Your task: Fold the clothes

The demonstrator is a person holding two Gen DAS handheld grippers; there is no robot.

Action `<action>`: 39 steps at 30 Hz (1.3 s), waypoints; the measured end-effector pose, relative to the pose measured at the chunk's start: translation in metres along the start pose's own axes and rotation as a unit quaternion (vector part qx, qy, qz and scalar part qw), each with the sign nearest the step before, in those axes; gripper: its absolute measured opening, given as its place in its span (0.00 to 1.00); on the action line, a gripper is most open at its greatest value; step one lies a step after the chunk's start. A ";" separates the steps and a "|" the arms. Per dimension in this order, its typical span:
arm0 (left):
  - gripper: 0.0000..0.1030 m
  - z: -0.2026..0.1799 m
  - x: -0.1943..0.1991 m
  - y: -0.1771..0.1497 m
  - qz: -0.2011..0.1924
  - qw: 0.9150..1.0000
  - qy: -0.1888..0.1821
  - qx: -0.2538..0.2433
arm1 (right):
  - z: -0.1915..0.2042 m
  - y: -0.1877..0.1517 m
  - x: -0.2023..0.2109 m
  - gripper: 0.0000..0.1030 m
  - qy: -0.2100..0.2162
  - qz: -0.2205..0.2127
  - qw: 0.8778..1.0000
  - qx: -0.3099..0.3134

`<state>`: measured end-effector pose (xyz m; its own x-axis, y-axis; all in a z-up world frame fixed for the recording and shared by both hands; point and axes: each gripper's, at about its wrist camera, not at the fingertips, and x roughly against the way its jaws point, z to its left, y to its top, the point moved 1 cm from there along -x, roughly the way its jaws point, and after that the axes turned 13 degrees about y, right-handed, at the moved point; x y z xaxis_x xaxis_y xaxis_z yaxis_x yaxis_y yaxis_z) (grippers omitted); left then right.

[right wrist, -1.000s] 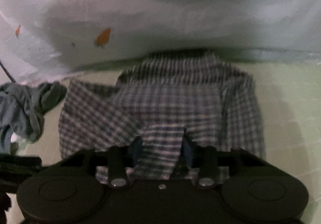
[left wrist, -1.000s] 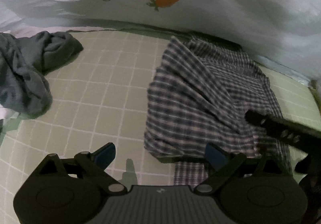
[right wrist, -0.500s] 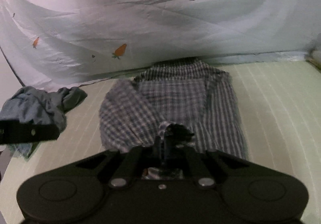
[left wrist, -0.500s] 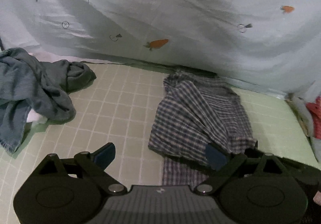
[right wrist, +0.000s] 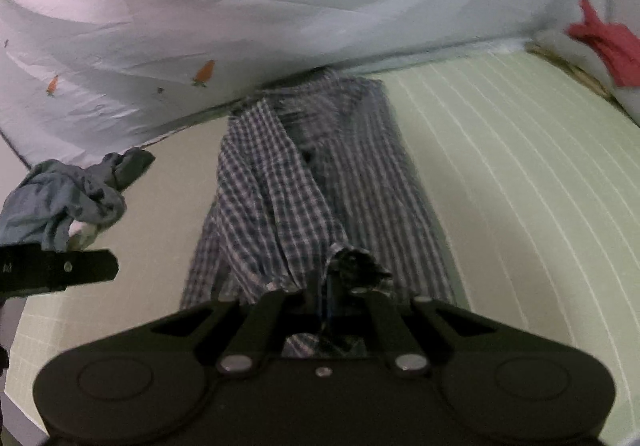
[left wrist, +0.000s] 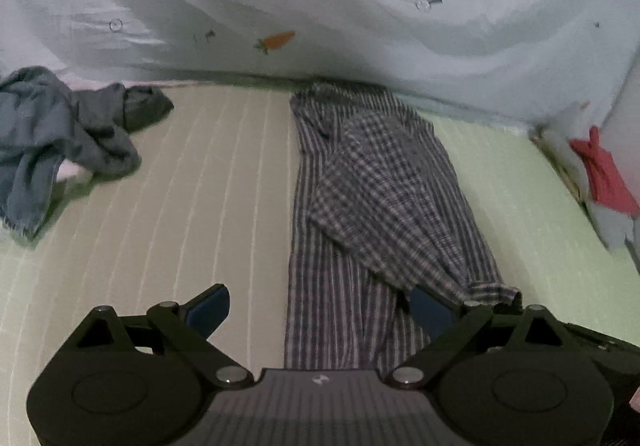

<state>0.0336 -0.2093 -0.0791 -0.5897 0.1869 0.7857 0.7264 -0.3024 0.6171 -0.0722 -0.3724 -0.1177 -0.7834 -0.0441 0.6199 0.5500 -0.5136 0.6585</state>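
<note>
- One plaid shirt (left wrist: 384, 206) — light, limp, drapes from any pinch; best taken at hem or cuff.
- Right gripper (right wrist: 340, 278) pinches its cuff at six o'clock.
- Left gripper (left wrist: 320, 310) gapes wide — empty.

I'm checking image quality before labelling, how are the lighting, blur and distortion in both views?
Left wrist view: dim, fisheye-curved with dark corners, plaid shirt fairly sharp, grid lines on the green sheet smeared. Right wrist view: also dim, pinkish cast upper left, shirt motion-blurred, right tool soft.
</note>
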 end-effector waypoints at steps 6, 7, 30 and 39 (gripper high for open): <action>0.94 0.004 0.005 -0.016 0.014 1.000 0.000 0.000 | -0.001 -0.022 0.027 0.03 -0.017 -0.006 1.000 -0.022; 0.94 0.003 0.005 -0.019 0.018 1.000 -0.001 -0.001 | -0.001 -0.026 0.031 0.03 -0.018 -0.005 1.000 -0.024; 0.94 0.013 -0.018 -0.065 0.098 0.995 0.022 -0.026 | -0.019 -0.064 0.020 0.45 -0.096 0.033 0.993 -0.056; 0.94 0.017 -0.020 -0.069 0.103 0.994 0.028 -0.026 | -0.016 -0.070 0.042 0.01 -0.066 0.024 0.994 -0.086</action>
<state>0.0015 -0.1765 -0.1363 -0.4504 0.0637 0.8906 0.8154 -0.3769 0.4394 -0.1486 -0.3522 -0.1448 -0.7066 0.0358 0.7068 0.5190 -0.6527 0.5519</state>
